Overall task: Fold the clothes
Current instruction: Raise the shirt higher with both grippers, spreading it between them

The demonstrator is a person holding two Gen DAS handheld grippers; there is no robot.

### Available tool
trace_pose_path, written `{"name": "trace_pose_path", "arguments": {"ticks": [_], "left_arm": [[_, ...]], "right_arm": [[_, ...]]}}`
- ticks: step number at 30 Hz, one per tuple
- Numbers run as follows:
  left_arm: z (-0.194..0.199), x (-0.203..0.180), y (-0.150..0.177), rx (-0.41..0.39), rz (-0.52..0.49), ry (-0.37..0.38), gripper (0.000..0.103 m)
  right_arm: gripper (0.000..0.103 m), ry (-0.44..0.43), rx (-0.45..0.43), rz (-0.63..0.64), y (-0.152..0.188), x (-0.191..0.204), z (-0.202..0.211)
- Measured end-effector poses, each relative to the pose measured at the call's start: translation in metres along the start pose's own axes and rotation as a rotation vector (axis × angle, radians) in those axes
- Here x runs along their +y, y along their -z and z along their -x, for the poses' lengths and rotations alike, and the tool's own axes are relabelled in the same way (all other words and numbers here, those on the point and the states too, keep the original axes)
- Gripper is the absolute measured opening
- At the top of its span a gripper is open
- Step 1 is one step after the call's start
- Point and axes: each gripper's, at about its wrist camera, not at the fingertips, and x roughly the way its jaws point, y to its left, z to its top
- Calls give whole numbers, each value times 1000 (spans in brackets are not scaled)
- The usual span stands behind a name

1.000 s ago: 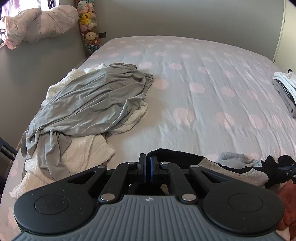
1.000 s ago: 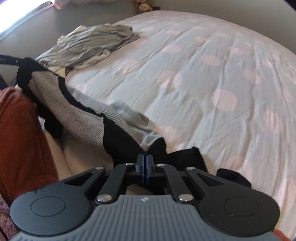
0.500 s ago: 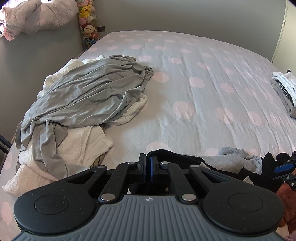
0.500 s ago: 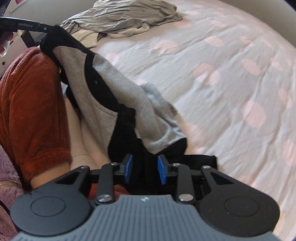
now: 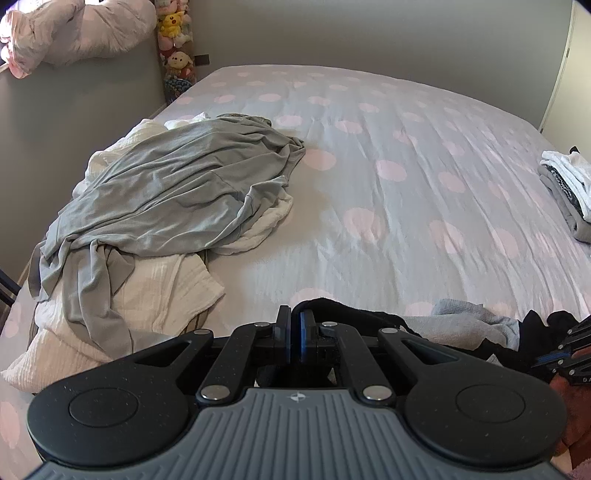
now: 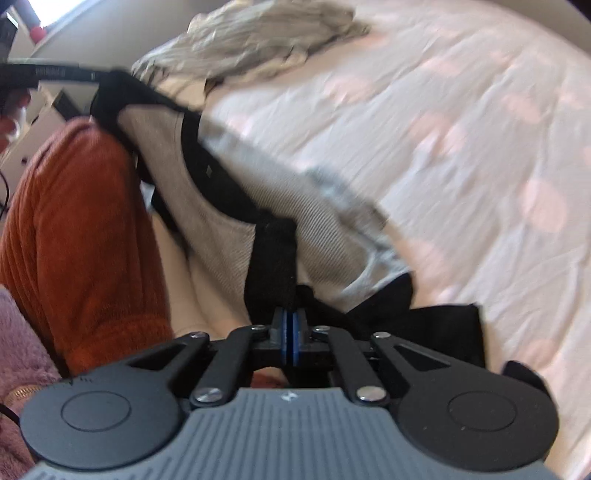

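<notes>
Over the bed [image 5: 406,155], grey-and-black shirt [image 6: 221,206] stretched between both grippers, left fingers [image 5: 284,332] and right fingers [image 6: 282,332] clenched on its black trim.

you face a wide bed [image 5: 388,177] under a pale grey cover with pink dots, filling most of the room. plain grey walls [image 5: 351,33] close it in at the far side and on the left. in the far left corner a column of plush toys [image 5: 175,48] stands upright, and a pink bundle [image 5: 74,33] lies on the ledge beside bright window light.
</notes>
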Motion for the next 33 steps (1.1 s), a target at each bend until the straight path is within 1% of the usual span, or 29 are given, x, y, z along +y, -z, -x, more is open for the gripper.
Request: {"name": "trace_pose_path", "arguments": {"ticks": [2, 4, 6, 8, 11, 14, 17, 22, 25, 29, 33], "left_arm": [[6, -4, -5, -22, -6, 6, 3], [14, -11, -14, -56, -20, 15, 3], [23, -21, -25, -98, -37, 27, 3], [37, -33, -38, -149, -59, 47, 3], [60, -52, -56, -230, -94, 86, 3], [83, -72, -74, -318, -131, 115, 3], [116, -84, -90, -428, -140, 139, 3], [170, -97, -109, -610, -148, 191, 3], [194, -104, -113, -687, -161, 218, 3], [209, -112, -112, -741, -179, 252, 3], [211, -117, -109, -768, -188, 275, 3]], "right_arm": [[4, 90, -79, 10, -3, 1, 25], [3, 210, -160, 44, -7, 3, 51], [3, 322, -242, 71, -12, 4, 77], [3, 409, -328, 78, -19, 2, 104], [3, 522, -458, 69, -29, 0, 143], [3, 604, -585, 43, -36, -2, 185], [3, 685, -705, 41, -39, -1, 228], [3, 783, -883, 43, -32, 17, 290], [3, 816, -962, 51, -24, 31, 318], [3, 844, -1022, 63, -13, 45, 337], [3, 860, -1077, 65, -3, 56, 346]]}}
